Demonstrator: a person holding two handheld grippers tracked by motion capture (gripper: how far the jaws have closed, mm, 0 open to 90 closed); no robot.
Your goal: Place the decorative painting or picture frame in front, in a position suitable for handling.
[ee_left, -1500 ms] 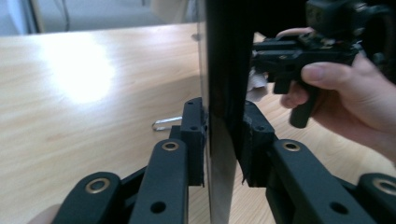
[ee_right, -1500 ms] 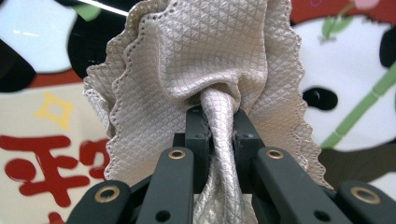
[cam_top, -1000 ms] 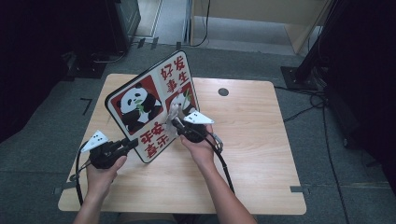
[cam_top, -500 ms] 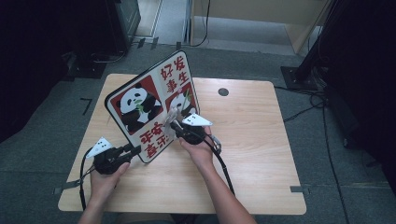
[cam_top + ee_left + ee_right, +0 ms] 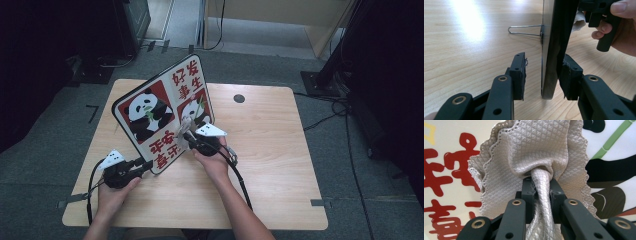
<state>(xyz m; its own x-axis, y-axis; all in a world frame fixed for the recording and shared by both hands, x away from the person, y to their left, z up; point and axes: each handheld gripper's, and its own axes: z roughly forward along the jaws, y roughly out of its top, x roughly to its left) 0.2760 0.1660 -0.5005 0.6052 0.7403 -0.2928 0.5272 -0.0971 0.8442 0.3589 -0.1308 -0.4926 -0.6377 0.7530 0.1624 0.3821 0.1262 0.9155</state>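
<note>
We stand the panda sign (image 5: 165, 112) upright on the bench (image 5: 270, 145). Its near-left edge sits between our left claw (image 5: 542, 75), one pad touching, jaws just opening. Our right claw (image 5: 541, 187) pinches the grey cloth (image 5: 534, 152) against the sign's face.

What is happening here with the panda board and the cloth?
A person stands a panda board upright on the table and cleans it. The right gripper is shut on a bunched grey cloth against the board's printed face. The left gripper straddles the board's lower edge; its jaws have just been opening, and one pad stands clear of the board.
</note>
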